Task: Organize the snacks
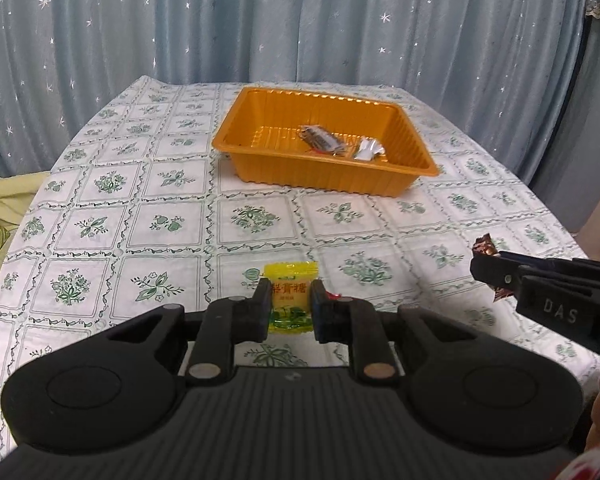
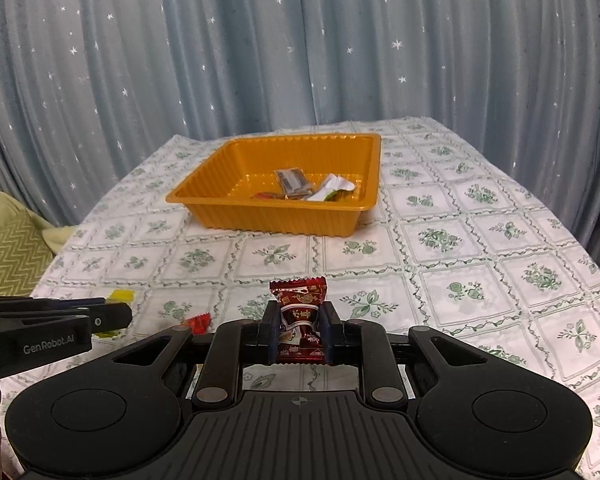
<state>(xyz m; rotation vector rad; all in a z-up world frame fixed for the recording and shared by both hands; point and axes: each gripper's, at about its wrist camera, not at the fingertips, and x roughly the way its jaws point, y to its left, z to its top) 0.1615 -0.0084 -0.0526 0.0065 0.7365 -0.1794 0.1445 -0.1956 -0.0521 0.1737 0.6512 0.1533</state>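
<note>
Orange tray [image 1: 412, 114] mid-table, bare floral tablecloth [image 1: 148, 216] all around

Both wrist views face the orange tray [image 1: 325, 182] [image 2: 276, 216].

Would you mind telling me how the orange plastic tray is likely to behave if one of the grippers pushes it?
The orange tray looks thin and ribbed, so it is probably light and would likely slide on the tablecloth rather than tip, given its wide, low shape. Its walls may flex under a push. It holds only a few wrapped snacks, which add little weight.
</note>
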